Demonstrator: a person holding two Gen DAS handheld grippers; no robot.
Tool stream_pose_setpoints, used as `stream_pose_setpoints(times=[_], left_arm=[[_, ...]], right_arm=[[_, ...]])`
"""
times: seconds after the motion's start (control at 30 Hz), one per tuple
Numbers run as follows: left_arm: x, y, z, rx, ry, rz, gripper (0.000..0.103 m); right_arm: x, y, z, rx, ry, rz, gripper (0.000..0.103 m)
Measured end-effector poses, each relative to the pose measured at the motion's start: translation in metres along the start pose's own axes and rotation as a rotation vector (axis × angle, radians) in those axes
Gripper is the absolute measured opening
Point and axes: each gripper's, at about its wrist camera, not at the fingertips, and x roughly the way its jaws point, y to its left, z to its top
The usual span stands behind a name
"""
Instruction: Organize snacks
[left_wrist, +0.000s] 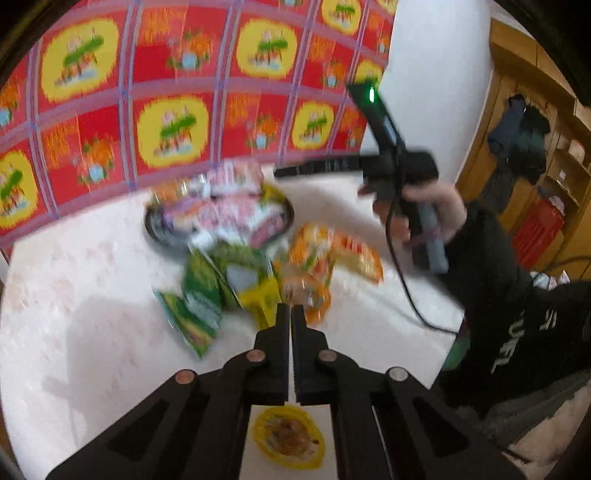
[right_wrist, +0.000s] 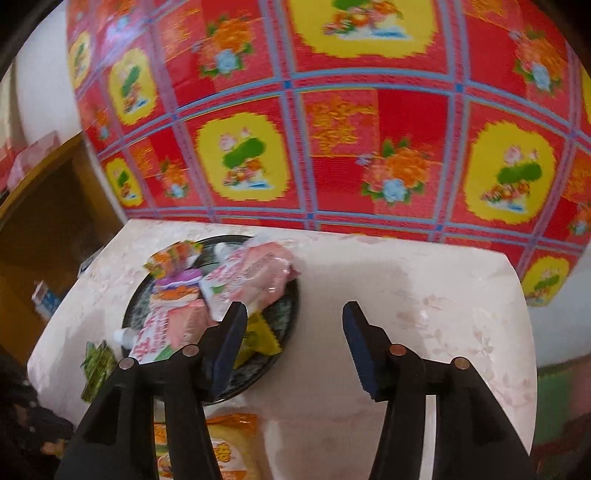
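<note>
Right under the left gripper (left_wrist: 290, 314), whose jaws are being pressed together on nothing, a yellow snack pack (left_wrist: 289, 436) is lying. Loose green packets (left_wrist: 201, 295) are sitting just this side of the dark tray (right_wrist: 284, 325). Spread wide, the right gripper (right_wrist: 295, 314) is being held over the tray's near edge, so it's likely nearer.

Pink snack packets (right_wrist: 255, 277) heaped in dark round tray (right_wrist: 290, 317), green packets (left_wrist: 199, 295) and orange packets (left_wrist: 325, 251) loose just beside it
</note>
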Motion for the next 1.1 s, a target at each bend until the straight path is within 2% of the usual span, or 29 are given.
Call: stream_pose_setpoints(times=[0.17, 0.23, 0.3, 0.33, 0.57, 0.6, 0.63, 0.67, 0.7, 0.73, 0.83, 0.87, 0.9, 1.1], left_arm=[[-0.014, 0.010, -0.003, -0.036, -0.028, 0.031, 0.001], [-0.012, 0.013, -0.011, -0.062, 0.008, 0.029, 0.012], [-0.013, 0.013, -0.022, -0.100, 0.029, 0.016, 0.067], [-0.016, 0.011, -0.028, -0.107, 0.021, 0.013, 0.072], [-0.003, 0.006, -0.046, -0.123, 0.113, 0.030, 0.070], [0.002, 0.004, -0.050, -0.115, 0.133, 0.041, 0.061], [0.002, 0.002, -0.052, -0.105, 0.124, 0.054, 0.060], [0.001, 0.000, -0.054, -0.099, 0.122, 0.059, 0.054], [0.000, 0.001, -0.055, -0.104, 0.116, 0.055, 0.040], [0.001, 0.002, -0.056, -0.122, 0.119, 0.032, 0.041], [0.001, 0.000, -0.056, -0.122, 0.103, 0.041, 0.039], [0.000, -0.001, -0.053, -0.117, 0.096, 0.043, 0.032], [-0.001, -0.002, -0.050, -0.112, 0.090, 0.044, 0.012], [-0.005, 0.003, 0.004, -0.021, 0.012, 0.111, 0.012]], right_arm=[[-0.001, -0.004, 0.000, 0.032, 0.004, 0.013, 0.055], [-0.002, -0.002, 0.000, 0.025, 0.002, 0.018, 0.055], [-0.003, 0.002, 0.000, 0.011, 0.001, 0.020, 0.055], [-0.004, 0.003, -0.001, 0.005, 0.001, 0.020, 0.055], [-0.002, 0.006, -0.003, -0.011, 0.006, 0.014, 0.055], [-0.002, 0.005, -0.003, -0.009, 0.006, 0.013, 0.055], [-0.002, 0.004, -0.003, -0.005, 0.006, 0.011, 0.055], [-0.002, 0.003, -0.003, -0.002, 0.006, 0.009, 0.055], [-0.002, 0.002, -0.003, 0.001, 0.006, 0.008, 0.055], [-0.002, 0.002, -0.003, 0.002, 0.006, 0.007, 0.055], [-0.002, 0.001, -0.003, 0.003, 0.004, 0.010, 0.055], [-0.003, 0.002, -0.003, 0.000, 0.001, 0.011, 0.055], [-0.004, 0.003, -0.003, -0.002, -0.001, 0.012, 0.055], [-0.006, 0.006, -0.003, -0.016, -0.012, 0.014, 0.055]])
